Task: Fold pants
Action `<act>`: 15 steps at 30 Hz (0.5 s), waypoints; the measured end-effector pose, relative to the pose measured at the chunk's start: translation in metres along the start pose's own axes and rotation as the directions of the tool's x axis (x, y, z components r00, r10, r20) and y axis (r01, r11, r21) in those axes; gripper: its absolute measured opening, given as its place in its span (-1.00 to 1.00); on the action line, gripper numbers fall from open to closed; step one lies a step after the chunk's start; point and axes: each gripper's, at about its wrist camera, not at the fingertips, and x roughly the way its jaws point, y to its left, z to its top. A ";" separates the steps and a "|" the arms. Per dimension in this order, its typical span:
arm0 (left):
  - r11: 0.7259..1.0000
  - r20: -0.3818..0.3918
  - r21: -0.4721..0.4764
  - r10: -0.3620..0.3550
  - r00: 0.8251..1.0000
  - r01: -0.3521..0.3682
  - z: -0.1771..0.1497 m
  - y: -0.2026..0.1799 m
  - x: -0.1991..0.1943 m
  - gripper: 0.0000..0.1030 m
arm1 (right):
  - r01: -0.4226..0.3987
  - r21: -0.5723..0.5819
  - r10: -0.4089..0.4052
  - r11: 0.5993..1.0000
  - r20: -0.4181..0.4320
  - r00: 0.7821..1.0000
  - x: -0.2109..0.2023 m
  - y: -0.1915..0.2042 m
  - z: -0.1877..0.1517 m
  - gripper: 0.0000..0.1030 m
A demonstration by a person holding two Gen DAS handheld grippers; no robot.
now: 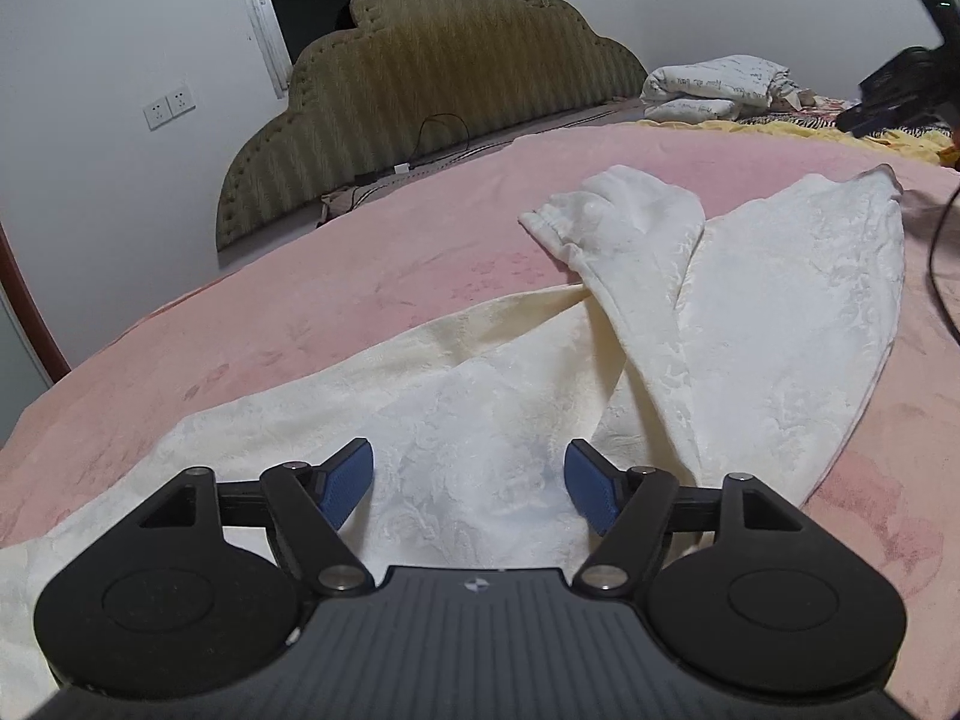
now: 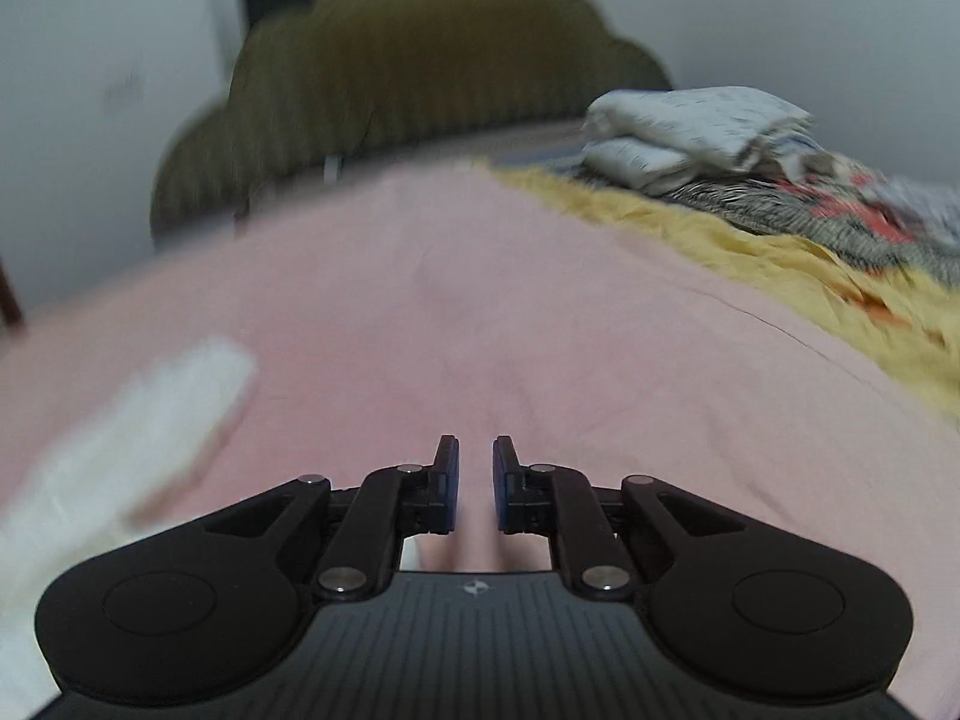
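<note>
While the cream pants (image 1: pixel 600 360) lie sprawled across the middle of the pink bedspread (image 1: pixel 336 288), one leg crossed over toward upper right, folding looks barely begun. Left gripper (image 1: pixel 470 483) hovers spread wide above the fabric, grasping nothing; right gripper (image 2: pixel 476 483) is nearly clenched, empty, pants blurred at lower left
</note>
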 end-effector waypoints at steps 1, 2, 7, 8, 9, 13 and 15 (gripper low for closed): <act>1.000 -0.001 -0.005 0.003 1.000 -0.003 -0.001 0.000 0.000 0.52 | -0.033 0.023 0.033 0.999 -0.009 0.999 -0.007 -0.007 -0.002 -0.38; 1.000 -0.003 -0.009 0.002 1.000 -0.002 -0.001 0.001 0.001 0.54 | -0.084 0.047 0.086 0.995 -0.043 0.995 -0.011 -0.015 -0.005 0.29; 1.000 -0.007 -0.016 -0.002 1.000 0.002 -0.001 0.004 0.001 0.58 | -0.287 0.338 0.373 0.896 -0.222 0.901 -0.009 -0.043 -0.034 0.88; 1.000 -0.007 -0.014 -0.001 1.000 0.001 -0.001 0.004 0.000 0.61 | -0.352 0.403 0.457 0.845 -0.201 0.866 -0.011 -0.042 -0.037 0.88; 1.000 -0.007 -0.013 0.000 1.000 0.000 -0.001 0.005 0.000 0.64 | -0.429 0.442 0.539 0.787 -0.158 0.827 -0.015 -0.038 -0.035 0.88; 1.000 -0.014 -0.011 0.003 1.000 -0.004 0.000 0.003 0.002 0.72 | -0.540 0.427 0.525 0.726 0.163 0.835 -0.062 -0.033 -0.005 0.85; 1.000 -0.016 -0.011 0.005 1.000 -0.005 0.000 0.002 0.002 0.73 | -0.408 0.461 0.340 0.788 0.228 0.913 -0.081 -0.036 0.004 0.92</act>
